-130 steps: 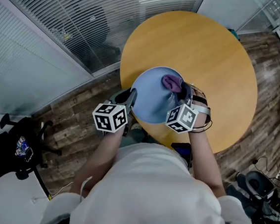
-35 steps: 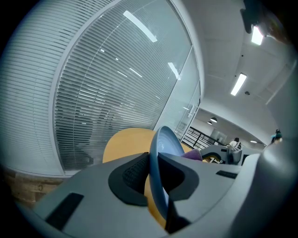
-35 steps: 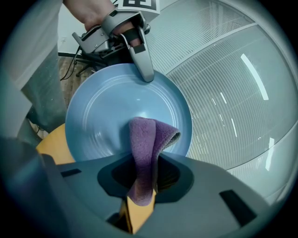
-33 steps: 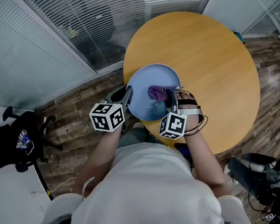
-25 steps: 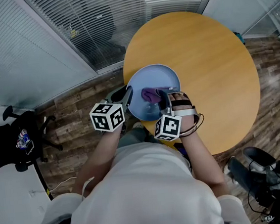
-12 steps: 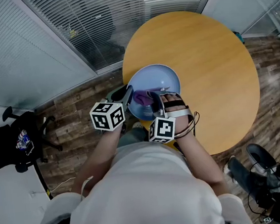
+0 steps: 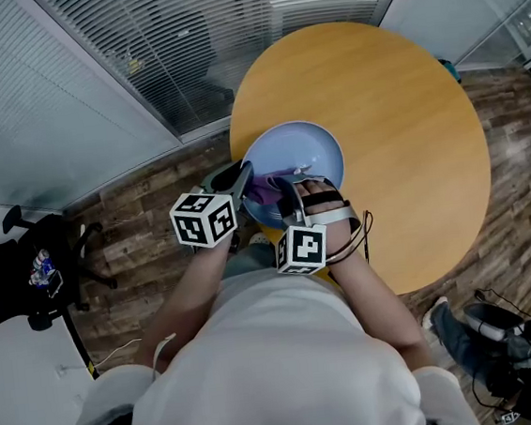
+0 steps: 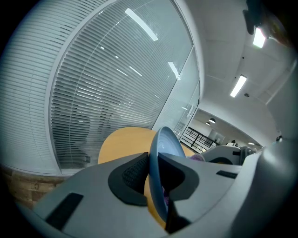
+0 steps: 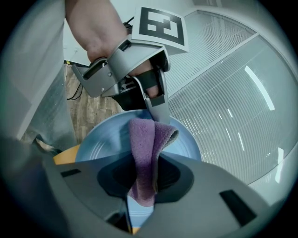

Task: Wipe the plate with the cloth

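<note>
plate (image 7: pixel 315 145) – pale blue, round, tilted up | cloth (image 9: pixel 143 153) – purple, folded (fuzzy nap), w/ end against plate face

Overhead plus close views, plate (image 7: pixel 314 150) shared

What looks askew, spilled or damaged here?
Nothing spilled or damaged. The round blue plate stands tilted at the wooden table edge, its rim clamped in the left gripper; the right gripper holds a purple cloth against it.
</note>
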`<state>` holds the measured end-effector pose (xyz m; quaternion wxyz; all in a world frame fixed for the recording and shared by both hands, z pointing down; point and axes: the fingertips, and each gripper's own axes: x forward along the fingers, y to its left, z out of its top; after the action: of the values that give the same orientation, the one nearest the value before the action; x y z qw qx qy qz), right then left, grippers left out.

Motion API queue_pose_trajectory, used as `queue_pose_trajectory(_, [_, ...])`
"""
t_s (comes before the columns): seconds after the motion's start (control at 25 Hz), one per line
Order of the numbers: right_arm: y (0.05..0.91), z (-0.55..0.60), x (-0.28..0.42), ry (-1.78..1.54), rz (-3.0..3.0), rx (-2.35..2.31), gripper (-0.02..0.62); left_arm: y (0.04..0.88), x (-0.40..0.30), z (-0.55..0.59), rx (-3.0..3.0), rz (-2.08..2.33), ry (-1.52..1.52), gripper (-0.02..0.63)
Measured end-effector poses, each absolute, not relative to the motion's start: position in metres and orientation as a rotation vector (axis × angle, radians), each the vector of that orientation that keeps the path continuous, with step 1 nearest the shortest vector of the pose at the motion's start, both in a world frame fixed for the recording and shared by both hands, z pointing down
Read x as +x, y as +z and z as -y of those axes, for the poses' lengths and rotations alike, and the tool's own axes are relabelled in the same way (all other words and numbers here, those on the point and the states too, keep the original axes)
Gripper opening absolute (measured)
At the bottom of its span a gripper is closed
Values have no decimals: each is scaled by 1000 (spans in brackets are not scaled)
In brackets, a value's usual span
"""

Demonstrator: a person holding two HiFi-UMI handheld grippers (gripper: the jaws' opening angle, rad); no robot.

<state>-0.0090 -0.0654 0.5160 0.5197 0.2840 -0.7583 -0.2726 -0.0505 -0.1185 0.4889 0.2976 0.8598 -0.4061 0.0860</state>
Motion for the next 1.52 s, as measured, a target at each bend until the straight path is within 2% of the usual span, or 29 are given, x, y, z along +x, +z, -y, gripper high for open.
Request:
queue_pose_trajectory(0.8, [521,77,-18,-657,1844,643,89,494,-57,130,2254,1075,219,48])
queue_pose_trajectory(1.52, [534,94,32,-583,1741,703,89,494,-67,137,2246,1097,203,48])
